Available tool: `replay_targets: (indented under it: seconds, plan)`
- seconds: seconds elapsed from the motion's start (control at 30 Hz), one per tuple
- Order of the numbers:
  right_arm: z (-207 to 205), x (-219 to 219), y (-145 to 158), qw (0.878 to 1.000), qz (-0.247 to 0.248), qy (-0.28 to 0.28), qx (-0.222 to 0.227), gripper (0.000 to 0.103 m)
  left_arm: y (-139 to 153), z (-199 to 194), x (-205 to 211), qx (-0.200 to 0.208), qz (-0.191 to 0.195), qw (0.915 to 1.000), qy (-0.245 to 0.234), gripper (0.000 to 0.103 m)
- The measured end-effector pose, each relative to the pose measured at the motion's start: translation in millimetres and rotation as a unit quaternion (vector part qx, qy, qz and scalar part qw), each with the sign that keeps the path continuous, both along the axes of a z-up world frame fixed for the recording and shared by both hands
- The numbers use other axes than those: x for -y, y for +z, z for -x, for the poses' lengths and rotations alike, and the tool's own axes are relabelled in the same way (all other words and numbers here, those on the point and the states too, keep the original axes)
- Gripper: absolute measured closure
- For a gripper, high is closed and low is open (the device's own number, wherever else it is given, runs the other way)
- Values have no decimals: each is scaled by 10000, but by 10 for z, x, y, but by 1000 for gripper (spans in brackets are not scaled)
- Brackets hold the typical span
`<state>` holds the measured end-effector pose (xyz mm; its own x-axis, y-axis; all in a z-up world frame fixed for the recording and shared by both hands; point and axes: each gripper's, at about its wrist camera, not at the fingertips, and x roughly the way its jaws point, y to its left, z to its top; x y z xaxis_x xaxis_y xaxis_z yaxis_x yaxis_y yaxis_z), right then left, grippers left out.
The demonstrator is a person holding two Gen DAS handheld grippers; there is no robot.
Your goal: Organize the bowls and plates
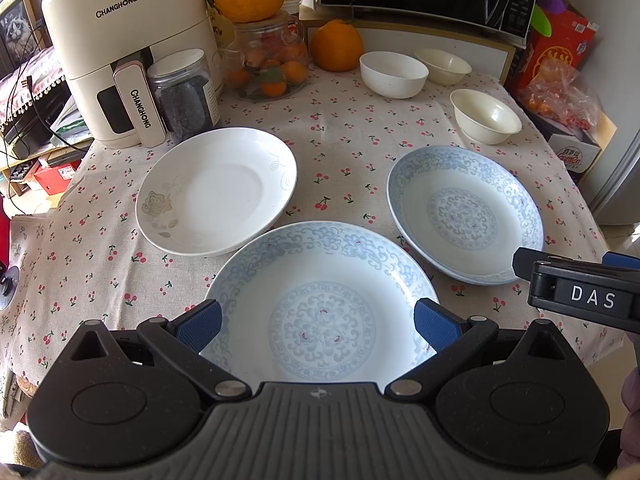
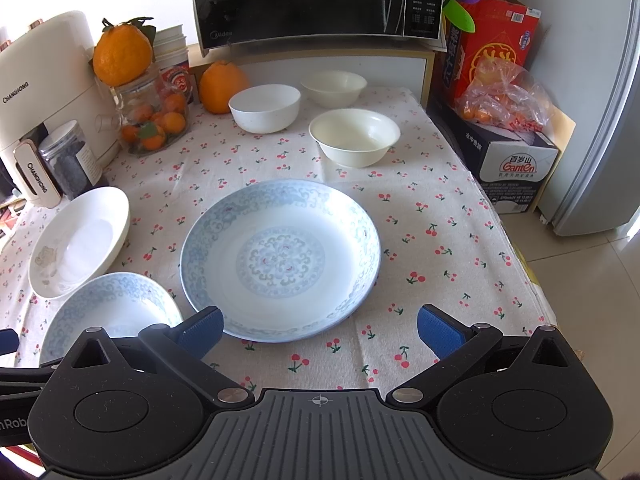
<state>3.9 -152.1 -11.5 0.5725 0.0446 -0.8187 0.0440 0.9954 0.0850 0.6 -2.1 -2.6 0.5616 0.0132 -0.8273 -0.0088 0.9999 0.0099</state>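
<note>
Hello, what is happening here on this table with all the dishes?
A person holds two grippers above a table to organize plates and bowls. Nothing is picked up yet. The left gripper hovers open over the near blue-patterned plate; the right gripper is open in front of the other blue-patterned plate. A white plate lies to the left, and three bowls stand separately at the back.
</note>
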Motion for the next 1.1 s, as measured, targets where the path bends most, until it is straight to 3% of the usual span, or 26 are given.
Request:
replay_targets:
  seconds: [0.77,1.1]
  plan:
    - [-9,48,34,10000,-69,-32,-37,0,8,-28,12,39,-25,10000,47,0]
    - [-160,344,314,9992,-386,-104,-81,0,47,-170,17,-3,108,9998,-154,0]
